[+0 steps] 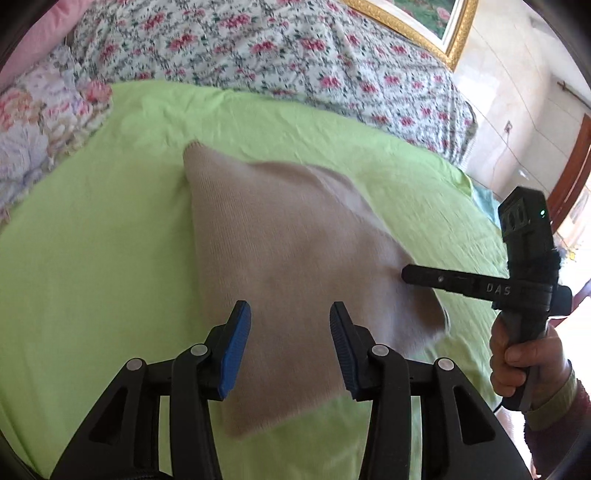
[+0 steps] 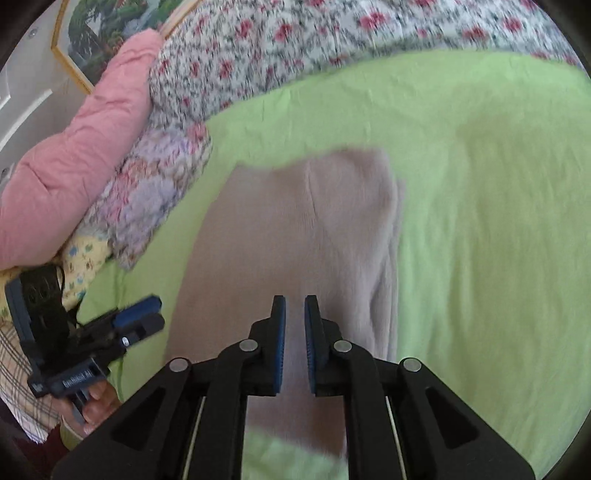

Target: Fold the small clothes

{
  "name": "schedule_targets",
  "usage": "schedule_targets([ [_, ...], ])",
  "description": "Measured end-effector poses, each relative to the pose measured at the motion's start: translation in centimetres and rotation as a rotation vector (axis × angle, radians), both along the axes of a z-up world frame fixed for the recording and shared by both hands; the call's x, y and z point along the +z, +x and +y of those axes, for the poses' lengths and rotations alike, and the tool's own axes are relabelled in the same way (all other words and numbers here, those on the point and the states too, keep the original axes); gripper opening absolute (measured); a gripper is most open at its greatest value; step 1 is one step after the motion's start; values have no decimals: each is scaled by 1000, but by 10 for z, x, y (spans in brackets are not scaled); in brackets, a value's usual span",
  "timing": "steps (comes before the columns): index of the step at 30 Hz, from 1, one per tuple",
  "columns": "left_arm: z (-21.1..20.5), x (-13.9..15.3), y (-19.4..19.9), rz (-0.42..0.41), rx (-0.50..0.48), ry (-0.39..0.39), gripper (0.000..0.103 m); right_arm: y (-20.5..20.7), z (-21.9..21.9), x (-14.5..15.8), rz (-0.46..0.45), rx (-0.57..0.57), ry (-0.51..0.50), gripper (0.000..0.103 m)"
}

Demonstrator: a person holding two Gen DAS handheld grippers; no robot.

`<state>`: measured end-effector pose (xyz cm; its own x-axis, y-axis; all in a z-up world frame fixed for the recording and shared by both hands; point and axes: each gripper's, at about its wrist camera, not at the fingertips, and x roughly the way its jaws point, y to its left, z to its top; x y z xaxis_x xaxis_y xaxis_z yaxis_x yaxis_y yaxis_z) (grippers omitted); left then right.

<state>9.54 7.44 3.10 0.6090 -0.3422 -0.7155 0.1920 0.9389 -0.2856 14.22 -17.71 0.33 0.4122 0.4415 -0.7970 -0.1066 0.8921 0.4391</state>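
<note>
Left wrist view: the left gripper (image 1: 290, 334) hangs above a beige knitted garment (image 1: 280, 251) that lies on a lime-green bed sheet (image 1: 92, 236). Its jaws stand apart, with nothing pressed between the blue pads (image 1: 236, 343); the cloth seen in the gap lies below them. At the right edge, a hand (image 1: 524, 363) grips the handle of the right gripper (image 1: 406, 275), whose tip reaches the garment's right border; from this side its jaws read as one closed bar. A floral quilt (image 1: 258, 51) lies along the far side of the bed, and a gilt-framed picture (image 1: 436, 22) leans behind it.

Right wrist view: the right gripper (image 2: 295, 325) points down at the same garment (image 2: 295, 229), which spreads lengthwise away from the camera. The jaws are nearly together, only a narrow slit between the pads; whether cloth is pinched there cannot be told, as the fabric is blurred. The left gripper (image 2: 144, 314) appears at lower left, beside the garment's left edge. A pink pillow (image 2: 81, 147) rests at the upper left.
</note>
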Motion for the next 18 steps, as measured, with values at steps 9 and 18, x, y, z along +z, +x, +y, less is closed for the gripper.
schedule_targets([
  [9,-5,-50,-14,63,-2,161,46,-32,-10,-39,42,-6,-77,7],
  [18,-3,-28,-36,51,24,130,46,-60,-4,-6,-10,-32,-100,27],
])
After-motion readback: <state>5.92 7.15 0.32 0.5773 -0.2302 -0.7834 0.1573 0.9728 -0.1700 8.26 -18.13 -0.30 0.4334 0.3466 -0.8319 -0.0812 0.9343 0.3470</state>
